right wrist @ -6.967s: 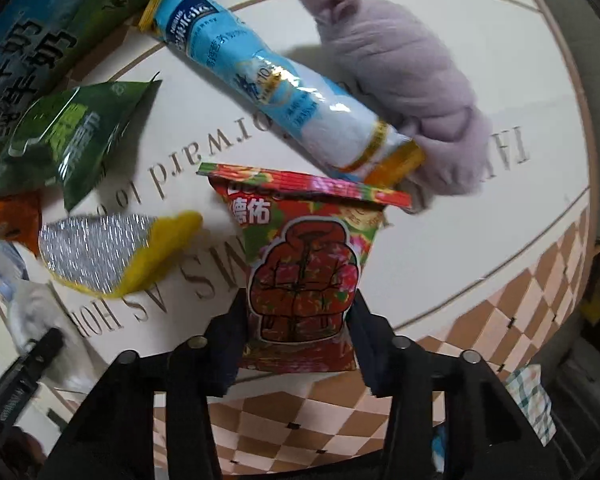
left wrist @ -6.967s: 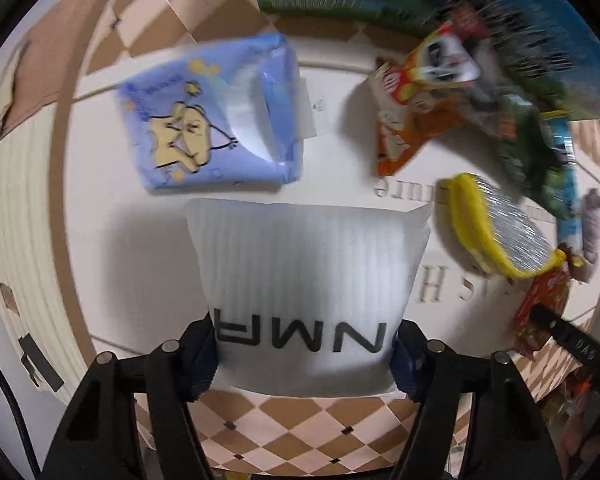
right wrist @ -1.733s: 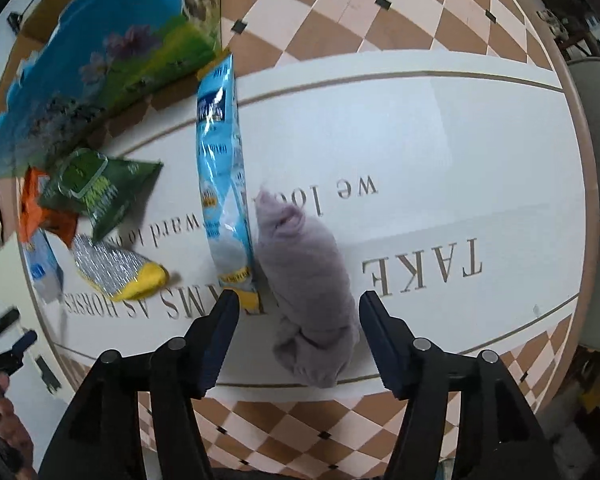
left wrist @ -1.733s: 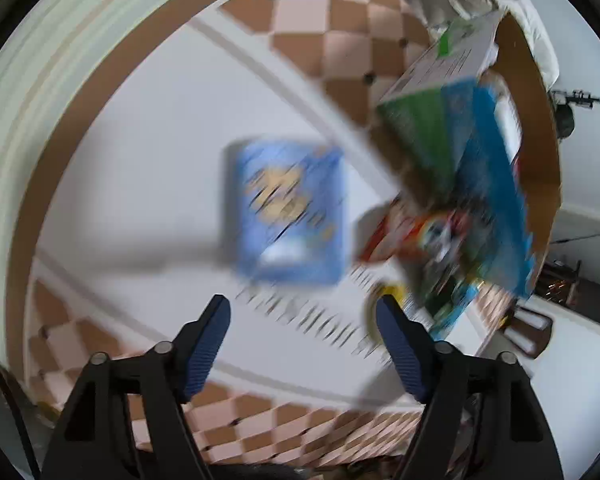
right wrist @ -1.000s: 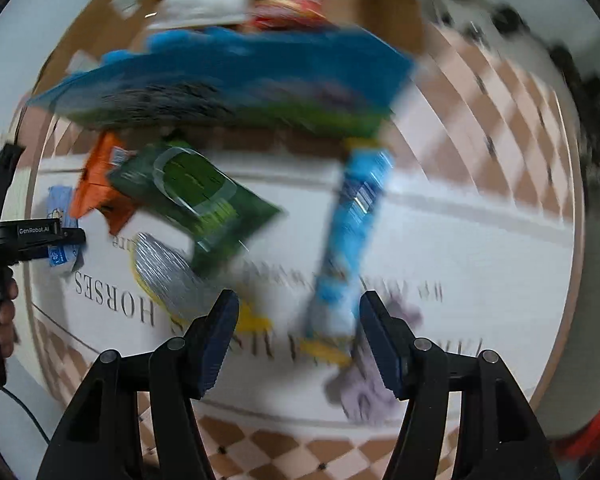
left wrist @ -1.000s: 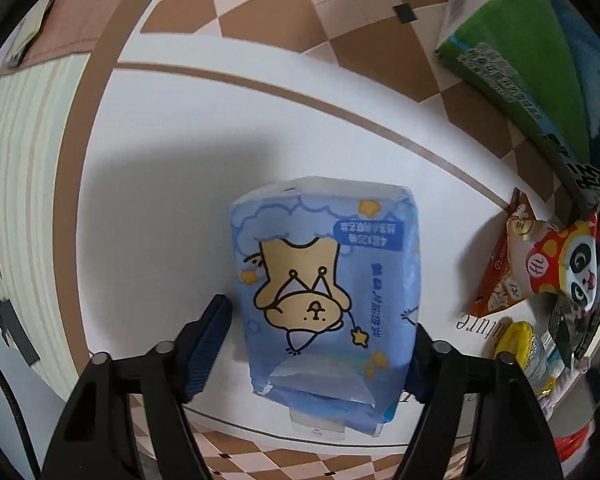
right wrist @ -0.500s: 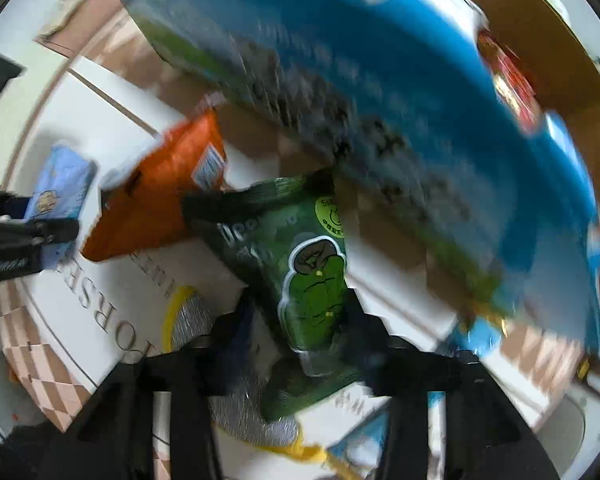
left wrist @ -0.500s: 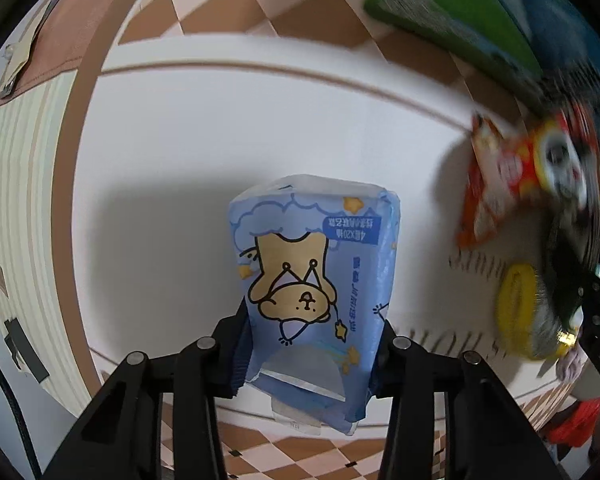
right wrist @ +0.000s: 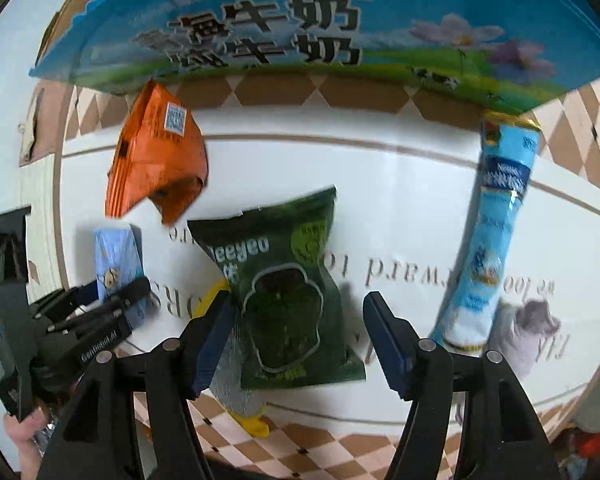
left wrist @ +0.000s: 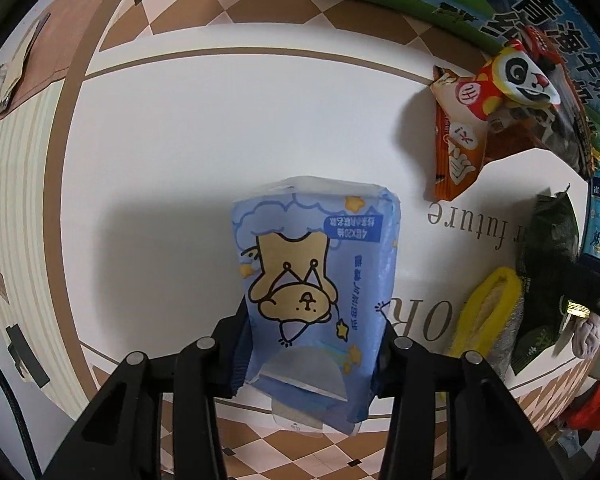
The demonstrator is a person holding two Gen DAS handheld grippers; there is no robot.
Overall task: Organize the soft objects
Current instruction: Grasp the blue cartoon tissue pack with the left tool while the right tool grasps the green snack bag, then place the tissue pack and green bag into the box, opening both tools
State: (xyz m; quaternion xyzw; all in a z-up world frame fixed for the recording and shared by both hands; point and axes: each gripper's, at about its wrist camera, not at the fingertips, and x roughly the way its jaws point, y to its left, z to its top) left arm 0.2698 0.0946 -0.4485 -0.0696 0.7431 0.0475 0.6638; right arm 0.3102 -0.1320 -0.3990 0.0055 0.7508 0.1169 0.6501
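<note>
Since a second ago, left gripper (left wrist: 312,344) clamped the tissue pack (left wrist: 314,280); right gripper (right wrist: 296,340) was opening, green bag (right wrist: 288,292) lengthwise between its jaws, unpinched.

A blue tissue pack (left wrist: 314,280) printed with a cartoon bear stands pinched above the white tabletop. A dark green snack bag (right wrist: 288,292) lies flat nearby, beside an orange packet (right wrist: 156,160).

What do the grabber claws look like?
Both grippers, left and right, are black plastic frames with round silver screw heads. The fingers carry ribbed dark-blue pads. White lettering marks the left gripper's side in the right wrist view.
</note>
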